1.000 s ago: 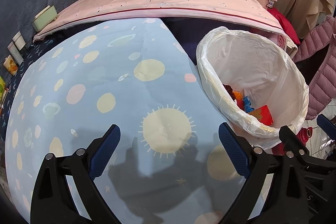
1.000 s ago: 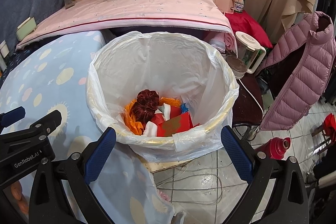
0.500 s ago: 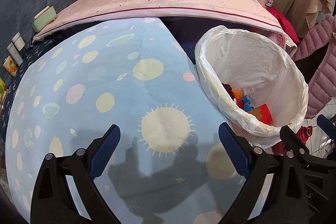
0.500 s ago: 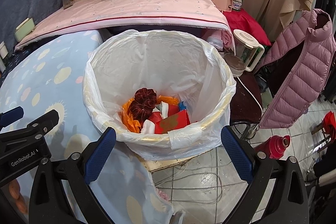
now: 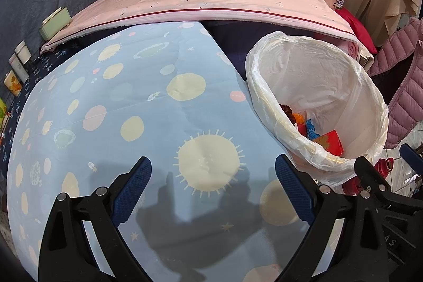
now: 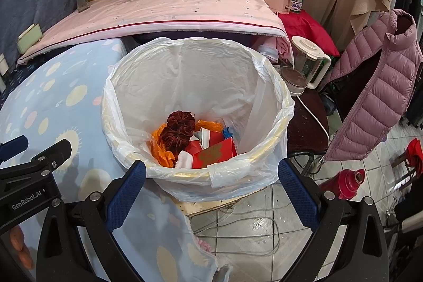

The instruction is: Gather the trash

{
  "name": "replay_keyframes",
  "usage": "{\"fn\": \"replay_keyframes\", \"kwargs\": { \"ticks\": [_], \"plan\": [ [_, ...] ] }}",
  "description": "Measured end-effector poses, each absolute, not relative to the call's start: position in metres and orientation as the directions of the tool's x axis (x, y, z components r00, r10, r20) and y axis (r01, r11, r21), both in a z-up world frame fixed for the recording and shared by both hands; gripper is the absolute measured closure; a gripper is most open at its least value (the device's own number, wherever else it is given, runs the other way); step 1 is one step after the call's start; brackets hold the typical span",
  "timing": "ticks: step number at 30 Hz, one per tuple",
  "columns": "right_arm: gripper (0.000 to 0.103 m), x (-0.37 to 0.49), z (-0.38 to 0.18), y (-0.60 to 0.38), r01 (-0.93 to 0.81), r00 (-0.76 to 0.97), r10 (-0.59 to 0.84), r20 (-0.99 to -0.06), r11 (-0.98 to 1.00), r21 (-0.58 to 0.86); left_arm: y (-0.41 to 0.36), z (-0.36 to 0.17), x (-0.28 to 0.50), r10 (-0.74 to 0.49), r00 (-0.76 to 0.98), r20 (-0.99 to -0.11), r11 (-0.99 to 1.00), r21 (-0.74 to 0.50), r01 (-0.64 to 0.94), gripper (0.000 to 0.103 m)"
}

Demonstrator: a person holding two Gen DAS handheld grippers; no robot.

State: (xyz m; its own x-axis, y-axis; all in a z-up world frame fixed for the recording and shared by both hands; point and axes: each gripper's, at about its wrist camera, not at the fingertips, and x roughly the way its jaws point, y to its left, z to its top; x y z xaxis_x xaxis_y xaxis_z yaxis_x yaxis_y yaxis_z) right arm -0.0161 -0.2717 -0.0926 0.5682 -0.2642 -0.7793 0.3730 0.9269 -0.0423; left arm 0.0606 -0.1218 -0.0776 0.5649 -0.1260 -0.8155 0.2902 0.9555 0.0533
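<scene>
The left gripper (image 5: 212,185) hovered over the worktop (image 5: 148,107) with its blue, planet-patterned cloth, jaws spread wide and holding nothing. The right gripper (image 6: 211,192) hung just in front of the trash bin (image 6: 267,149), its jaws likewise wide apart and empty. The bin (lined with a white plastic bag) stood beside the worktop's edge, and the trash (image 6: 195,143) lay at its bottom: a dark red ruffled piece, orange wrapping and a red box. A pink puffer jacket (image 6: 380,86) hung to the bin's right.
</scene>
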Motion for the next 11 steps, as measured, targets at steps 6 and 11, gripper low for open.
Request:
{"fn": "replay_keyframes", "kwargs": {
  "ticks": [6,11],
  "plan": [
    [0.007,-0.0160,-0.0921,-0.2716,0.378,0.567,-0.268,-0.779,0.925,-0.042,-0.1201,-0.0789,0.0608,-0.121,0.568,-0.814,0.958,0.054,0.281,0.013],
    [0.007,-0.0152,-0.0915,-0.2717,0.379,0.566,-0.268,-0.780,0.924,-0.043,-0.1203,-0.0798,0.0607,-0.129,0.569,-0.813,0.954,0.055,0.294,0.013]
  ]
}}
